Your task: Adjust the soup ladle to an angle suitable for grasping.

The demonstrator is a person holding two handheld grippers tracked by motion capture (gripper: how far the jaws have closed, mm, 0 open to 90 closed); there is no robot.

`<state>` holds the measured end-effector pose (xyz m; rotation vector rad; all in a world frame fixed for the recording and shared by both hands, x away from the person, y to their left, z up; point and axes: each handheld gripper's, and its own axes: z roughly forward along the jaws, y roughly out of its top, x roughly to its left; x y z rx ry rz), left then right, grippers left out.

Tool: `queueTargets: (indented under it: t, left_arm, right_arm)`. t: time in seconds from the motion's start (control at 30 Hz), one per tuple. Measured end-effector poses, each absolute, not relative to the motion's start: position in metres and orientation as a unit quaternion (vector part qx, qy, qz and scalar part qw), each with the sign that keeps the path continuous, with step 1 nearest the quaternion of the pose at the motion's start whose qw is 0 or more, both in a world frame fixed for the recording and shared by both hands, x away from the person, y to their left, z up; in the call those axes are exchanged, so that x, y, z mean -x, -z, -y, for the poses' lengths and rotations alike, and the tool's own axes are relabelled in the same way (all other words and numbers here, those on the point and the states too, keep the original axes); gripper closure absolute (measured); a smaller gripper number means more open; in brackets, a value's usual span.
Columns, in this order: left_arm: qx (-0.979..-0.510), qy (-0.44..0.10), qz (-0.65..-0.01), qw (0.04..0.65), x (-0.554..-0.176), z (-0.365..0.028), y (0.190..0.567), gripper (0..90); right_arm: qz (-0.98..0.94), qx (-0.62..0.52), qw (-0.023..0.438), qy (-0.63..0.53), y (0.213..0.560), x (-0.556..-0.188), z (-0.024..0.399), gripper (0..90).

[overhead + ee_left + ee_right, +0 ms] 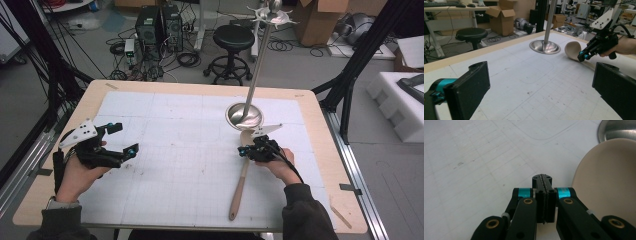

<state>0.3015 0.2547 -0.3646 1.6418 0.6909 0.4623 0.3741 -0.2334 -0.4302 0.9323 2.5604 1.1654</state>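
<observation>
A wooden spoon (240, 189) lies on the white grid mat (175, 155), handle toward the front edge, its bowl (604, 177) just in front of a metal stand's round base (244, 115). My right gripper (243, 151) hovers at the spoon's neck, to the left of the bowl. In the right gripper view its jaws (542, 178) are pressed together with nothing between them. My left gripper (125, 138) sits at the mat's left side, open and empty. In the left gripper view, between its wide-apart jaws (541, 87), I see the spoon bowl (572, 50) and the right gripper (581, 57).
The stand's steel pole (257, 70) rises from the base (544, 47) to a pronged top. Beyond the table's far edge stand a black stool (233, 40), computer towers (159, 25) and cardboard boxes (320, 20). Black frame posts (350, 85) flank the table.
</observation>
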Motion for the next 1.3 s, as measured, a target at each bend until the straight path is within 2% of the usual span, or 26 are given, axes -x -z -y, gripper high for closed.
queueTargets:
  t: [0.23,0.53,1.3]
  left_arm:
    - [-0.708,-0.2,-0.3,0.607,-0.301,-0.255,0.365,1.8]
    - [-0.714,-0.199,-0.298,0.602,-0.301,-0.253,0.366,1.8]
    - [-0.716,-0.196,-0.298,0.601,-0.3,-0.252,0.367,1.8]
  right_arm:
    - [-0.879,-0.303,0.098,-0.354,0.437,-0.381,0.226,90.0]
    - [-0.886,-0.306,0.111,-0.331,0.436,-0.374,0.237,90.0]
    - [-0.862,-0.381,0.134,-0.307,0.434,-0.331,0.297,90.0]
